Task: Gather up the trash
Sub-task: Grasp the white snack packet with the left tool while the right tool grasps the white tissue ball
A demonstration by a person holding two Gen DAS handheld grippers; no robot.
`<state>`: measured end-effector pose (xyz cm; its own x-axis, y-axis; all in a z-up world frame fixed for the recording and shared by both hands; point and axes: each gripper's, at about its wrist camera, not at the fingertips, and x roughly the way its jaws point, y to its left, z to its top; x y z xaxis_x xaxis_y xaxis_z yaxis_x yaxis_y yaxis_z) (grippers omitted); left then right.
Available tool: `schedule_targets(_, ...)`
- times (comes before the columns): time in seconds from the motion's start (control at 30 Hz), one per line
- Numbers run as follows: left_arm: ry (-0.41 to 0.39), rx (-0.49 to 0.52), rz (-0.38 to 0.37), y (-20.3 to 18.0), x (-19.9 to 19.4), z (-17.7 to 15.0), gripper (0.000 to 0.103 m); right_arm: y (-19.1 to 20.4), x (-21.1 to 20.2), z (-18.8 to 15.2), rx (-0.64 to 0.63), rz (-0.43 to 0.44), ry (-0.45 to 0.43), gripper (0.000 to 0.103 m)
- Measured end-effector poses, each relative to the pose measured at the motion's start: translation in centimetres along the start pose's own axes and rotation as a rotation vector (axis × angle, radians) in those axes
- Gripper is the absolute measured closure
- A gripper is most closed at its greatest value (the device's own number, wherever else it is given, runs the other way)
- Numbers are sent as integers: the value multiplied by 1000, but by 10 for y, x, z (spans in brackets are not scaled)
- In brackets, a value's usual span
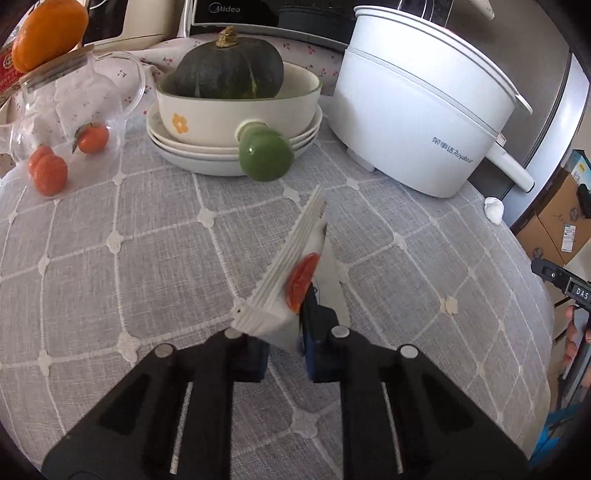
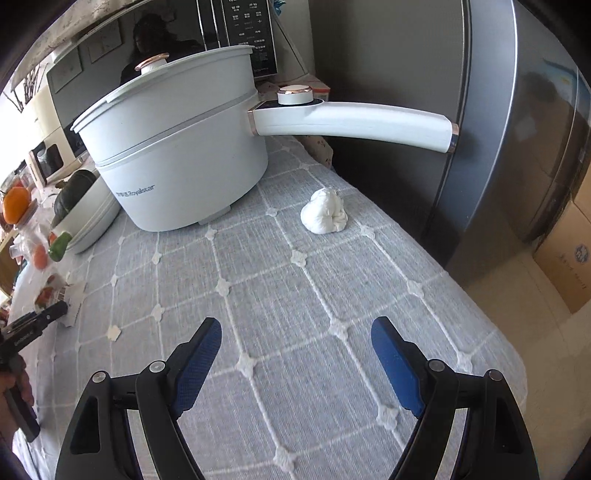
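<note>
Two pieces concerned me: my left tongs (image 1: 284, 354) pinched a light, crinkly wrapper (image 1: 291, 273) by its lower corner; my right tongs (image 2: 295, 365) gaped wide toward the soft tissue wad (image 2: 325, 216) on the tabletop (image 2: 258, 295).

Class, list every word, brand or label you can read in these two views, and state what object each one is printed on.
"Midea": on the dark appliance at the back.
"Royalstar": on the white electric pot, after Chinese characters too blurred to read.
"DAS": on the right gripper, cut off at the frame edge.
Control panel behind the pot: Chinese labels, too small to read.
Cardboard box: label unreadable.
Red packet: print unreadable.
</note>
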<state>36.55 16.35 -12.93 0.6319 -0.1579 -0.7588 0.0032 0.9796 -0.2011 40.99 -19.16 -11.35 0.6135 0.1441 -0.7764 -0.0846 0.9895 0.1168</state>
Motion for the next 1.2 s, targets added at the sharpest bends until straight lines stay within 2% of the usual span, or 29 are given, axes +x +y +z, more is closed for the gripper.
schedule_targets(0.07,-27,4,-12,-2,-6,-2,92,-2,6,6,-11,1,-27,18)
schedule_targets(0.27,-83,-22,-40,-3,-31,-7,94,-9,28,30,-26,-29,-95,18)
schedule_targets(0.33,-95,-2,-25,-7,-36,-8,94,-9,38,40,-41,-43,-106,19)
schedule_targets(0.5,-96,38,-14,-14,-39,-10,94,-11,68,61,-62,-97,-87,35)
schedule_targets(0.6,-77,35,-15,-14,-34,-12,94,-16,89,68,-50,-117,-45,46)
schedule_targets(0.73,-59,50,1,-18,-31,-14,94,-16,102,74,-59,-106,-12,66)
schedule_targets(0.9,-36,73,9,-32,-37,-15,94,-10,89,69,-96,-114,4,70)
schedule_targets(1.2,-45,126,12,-68,-88,-27,94,-13,9,37,-111,-95,-6,70)
